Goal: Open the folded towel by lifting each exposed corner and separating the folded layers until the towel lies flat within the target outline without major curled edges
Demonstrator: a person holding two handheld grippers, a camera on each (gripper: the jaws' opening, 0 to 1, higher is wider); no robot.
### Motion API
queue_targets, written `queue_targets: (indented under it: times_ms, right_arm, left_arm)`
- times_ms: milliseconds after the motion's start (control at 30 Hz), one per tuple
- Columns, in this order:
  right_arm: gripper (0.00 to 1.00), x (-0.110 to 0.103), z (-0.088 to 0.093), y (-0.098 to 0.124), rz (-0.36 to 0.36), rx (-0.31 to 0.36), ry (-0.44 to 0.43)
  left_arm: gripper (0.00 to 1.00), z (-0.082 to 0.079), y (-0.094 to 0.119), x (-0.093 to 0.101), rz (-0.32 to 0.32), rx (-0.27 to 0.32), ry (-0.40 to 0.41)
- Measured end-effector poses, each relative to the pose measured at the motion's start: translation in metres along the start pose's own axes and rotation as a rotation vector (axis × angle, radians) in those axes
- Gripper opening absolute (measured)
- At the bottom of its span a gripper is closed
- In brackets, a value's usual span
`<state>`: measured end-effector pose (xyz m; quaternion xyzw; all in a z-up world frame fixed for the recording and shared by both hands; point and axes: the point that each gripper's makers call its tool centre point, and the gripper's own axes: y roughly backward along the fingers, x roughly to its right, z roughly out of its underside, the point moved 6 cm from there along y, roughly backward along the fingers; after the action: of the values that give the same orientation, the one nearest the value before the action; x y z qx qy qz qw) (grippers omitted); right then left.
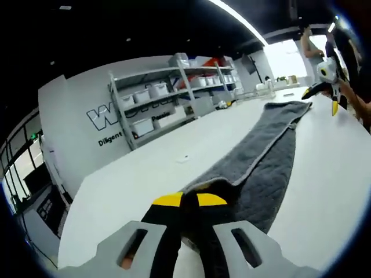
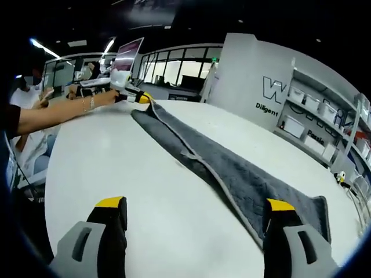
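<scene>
Towel (image 1: 264, 156) lies as a long, narrow grey strip across the white desk (image 1: 145, 168), apparently w/ layers doubled lengthwise. Left gripper (image 1: 189, 200) is clamped on the near end of the strip, yellow tips together w/ cloth between them. Right gripper (image 2: 196, 205) is released, jaws wide apart, hovering just above the desk w/ the other end of the towel (image 2: 232, 174) by its right jaw. Judged step: one end pinned, lengthwise fold not yet opened. Next: right gripper needs to catch the upper layer's edge only, then peel sideways. No target outline visible. Shelving (image 1: 174, 92) stands by the wall, well apart.
</scene>
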<state>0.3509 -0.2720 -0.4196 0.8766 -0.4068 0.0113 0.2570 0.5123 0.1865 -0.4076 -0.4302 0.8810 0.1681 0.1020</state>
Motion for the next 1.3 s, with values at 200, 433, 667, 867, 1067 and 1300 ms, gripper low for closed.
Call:
queue_targets:
  times_ms: [200, 433, 667, 867, 1067, 1300]
  right_arm:
    - [0.99, -0.005, -0.002, 0.007, -0.004, 0.010, 0.003]
    - [0.99, -0.006, -0.003, 0.020, 0.007, 0.017, 0.008]
    - [0.97, -0.006, -0.002, 0.027, 0.022, 0.019, 0.017]
    - [0.84, -0.012, -0.011, 0.012, -0.006, 0.039, 0.050]
    - [0.72, -0.024, -0.030, -0.021, -0.071, 0.070, 0.073]
    - [0.46, -0.019, -0.040, -0.070, -0.026, 0.001, 0.322]
  left_arm:
    - [0.05, -0.014, 0.031, 0.024, 0.015, 0.019, 0.014]
    - [0.05, -0.029, 0.058, 0.048, 0.038, 0.038, -0.014]
    - [0.05, -0.049, 0.082, 0.067, 0.053, 0.067, -0.033]
    - [0.05, -0.052, 0.088, 0.068, 0.035, 0.057, -0.065]
    - [0.05, -0.049, 0.089, 0.068, 0.043, 0.065, -0.047]
    - [0.05, -0.041, 0.088, 0.071, 0.045, 0.039, -0.046]
